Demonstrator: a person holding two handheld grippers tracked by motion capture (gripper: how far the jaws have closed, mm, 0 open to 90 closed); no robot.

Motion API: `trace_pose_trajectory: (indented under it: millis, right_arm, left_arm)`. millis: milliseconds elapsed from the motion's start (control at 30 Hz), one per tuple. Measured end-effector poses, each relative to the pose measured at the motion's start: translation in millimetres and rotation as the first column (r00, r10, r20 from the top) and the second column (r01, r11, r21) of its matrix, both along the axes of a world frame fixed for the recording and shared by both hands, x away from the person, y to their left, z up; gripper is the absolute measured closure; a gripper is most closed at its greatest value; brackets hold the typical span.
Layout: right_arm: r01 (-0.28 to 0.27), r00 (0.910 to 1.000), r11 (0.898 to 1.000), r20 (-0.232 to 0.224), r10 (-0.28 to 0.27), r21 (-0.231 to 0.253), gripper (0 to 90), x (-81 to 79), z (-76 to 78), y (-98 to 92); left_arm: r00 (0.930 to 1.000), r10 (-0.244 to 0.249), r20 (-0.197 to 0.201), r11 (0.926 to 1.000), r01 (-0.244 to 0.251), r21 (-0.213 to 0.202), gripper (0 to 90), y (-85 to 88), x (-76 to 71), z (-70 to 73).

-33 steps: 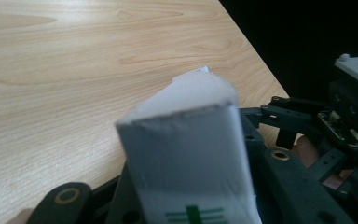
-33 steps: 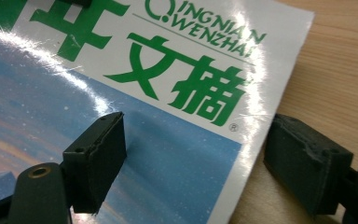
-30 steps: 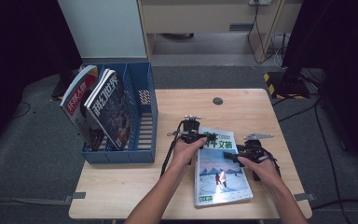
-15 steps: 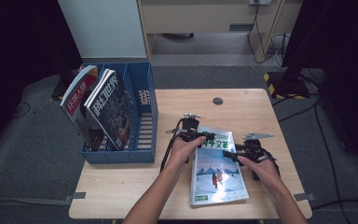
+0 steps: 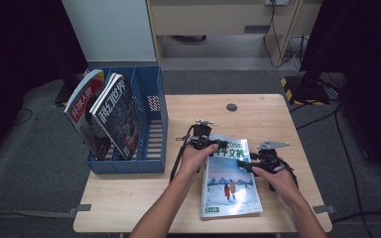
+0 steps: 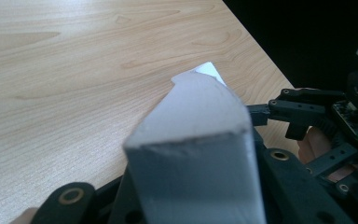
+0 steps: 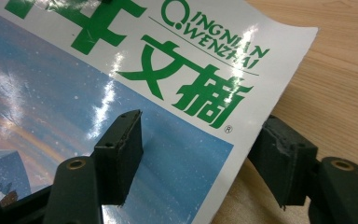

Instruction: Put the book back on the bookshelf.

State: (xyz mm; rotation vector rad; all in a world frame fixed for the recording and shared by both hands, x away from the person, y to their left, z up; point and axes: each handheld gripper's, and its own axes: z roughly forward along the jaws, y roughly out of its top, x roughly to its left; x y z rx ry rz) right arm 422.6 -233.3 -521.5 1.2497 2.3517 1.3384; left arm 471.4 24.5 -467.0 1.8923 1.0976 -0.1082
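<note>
Magazine, glossy with green lettering, lay on the wooden table; left claw pinched its twelve-o'clock edge for lifting, right claw, closing, straddled its three-o'clock edge.

You work at a light wooden table standing on grey carpet floor. Beyond the table's far edge you see a pale blue-white panel beside a beige wooden cabinet. Black cables trail past the table's right edge, and darkness flanks both sides.
</note>
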Motion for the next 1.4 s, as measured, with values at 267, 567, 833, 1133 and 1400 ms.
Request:
trace_pose_trajectory:
  millis: [267,567,833,1133,1400]
  right_arm:
    - [0.007,0.9999,0.999,0.012,-0.008,0.036,26.3,-0.1,5.7,-6.2]
    - [0.014,0.9992,0.998,0.037,-0.016,0.055,24.2,0.2,8.9,-22.8]
    - [0.11,0.9938,0.992,0.028,-0.108,-0.065,27.1,2.3,-1.5,-40.3]
    - [0.109,0.994,0.982,0.012,-0.108,-0.152,25.6,3.2,-10.9,-35.3]
    - [0.116,0.9933,0.978,0.028,-0.112,-0.172,25.1,3.3,-12.8,-33.4]
  left_arm:
    - [0.9985,-0.034,0.044,0.9993,0.035,-0.012,71.4,-0.7,-6.8,16.4]
    - [0.9968,-0.045,0.065,0.9986,0.047,-0.023,72.2,2.1,-9.8,25.8]
    - [0.9937,-0.057,0.097,0.9969,0.062,-0.049,72.6,8.9,-11.5,33.5]
    - [0.9883,-0.062,0.139,0.9954,0.072,-0.064,73.3,14.6,-17.0,52.8]
    - [0.9818,-0.073,0.175,0.9926,0.089,-0.083,73.4,17.8,-17.4,64.5]
